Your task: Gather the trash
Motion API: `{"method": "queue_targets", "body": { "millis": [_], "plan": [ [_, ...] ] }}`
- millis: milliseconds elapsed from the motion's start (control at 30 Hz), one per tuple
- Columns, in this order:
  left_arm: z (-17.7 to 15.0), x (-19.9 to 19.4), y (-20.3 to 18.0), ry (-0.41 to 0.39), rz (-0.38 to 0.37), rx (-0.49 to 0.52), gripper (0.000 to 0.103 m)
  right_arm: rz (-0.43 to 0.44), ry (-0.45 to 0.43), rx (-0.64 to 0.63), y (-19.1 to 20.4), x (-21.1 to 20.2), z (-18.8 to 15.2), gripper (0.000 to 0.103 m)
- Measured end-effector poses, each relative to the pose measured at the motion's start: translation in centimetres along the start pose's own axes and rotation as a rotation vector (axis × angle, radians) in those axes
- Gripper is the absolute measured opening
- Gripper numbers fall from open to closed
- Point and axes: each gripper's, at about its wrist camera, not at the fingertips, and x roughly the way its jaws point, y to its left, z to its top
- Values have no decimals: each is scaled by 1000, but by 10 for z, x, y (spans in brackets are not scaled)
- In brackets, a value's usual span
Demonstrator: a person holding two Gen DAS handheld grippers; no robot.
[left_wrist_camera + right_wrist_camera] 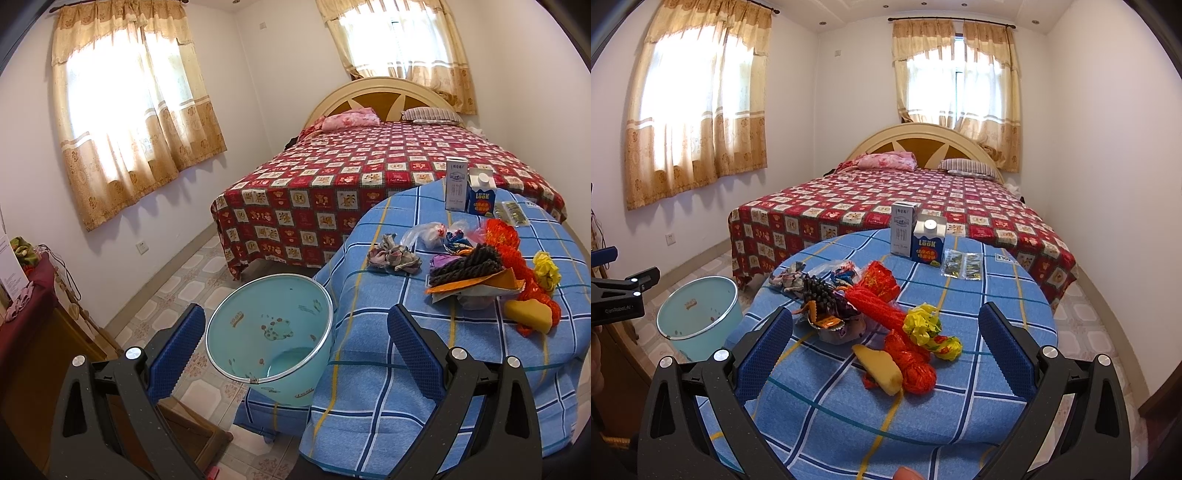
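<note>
A pale blue bin (271, 332) (700, 314) stands on the floor left of a round table with a blue checked cloth (406, 369) (923, 417). A heap of trash lies on the table: red wrappers (886, 314), a yellow wrapper (921, 321), a yellow sponge-like piece (881, 363), dark rolls (465, 264), a crumpled cloth (393, 254). My left gripper (295, 347) is open above the bin's rim and holds nothing. My right gripper (886, 350) is open over the heap, around the red and yellow pieces but above them.
Two cartons (918, 236) and foil packets (962, 266) stand at the table's far side. A bed with a red patterned cover (905, 206) lies behind. A wooden cabinet (48, 350) is at the left. Tiled floor (184, 280) shows between bed and bin.
</note>
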Motion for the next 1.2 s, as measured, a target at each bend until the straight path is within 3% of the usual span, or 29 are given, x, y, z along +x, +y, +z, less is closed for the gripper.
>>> {"method": "queue_targets", "body": {
  "millis": [100,233,433,800,900,933,1100,1200],
  "plan": [
    [-9,15,-12,11,14,-4,97,-33,6,12,-12,9,-2,98],
    [-28,46,-30,81,11,23,97,-110,46,46,-36,33,-18,98],
    [-53,89,-49,187,9,50,97,-154,114,54,-59,69,-44,98],
    [-61,117,-60,235,49,63,97,-116,91,59,-63,98,-43,97],
    [-60,122,-61,242,50,67,97,-118,93,60,-65,109,-41,91],
    [-60,123,-62,244,52,70,97,-133,108,56,-68,116,-41,87],
    [-54,130,-67,251,58,68,97,-247,169,96,-100,138,-44,87],
    [-51,128,-74,253,40,69,97,-233,168,103,-111,131,-47,88]
  ]
}}
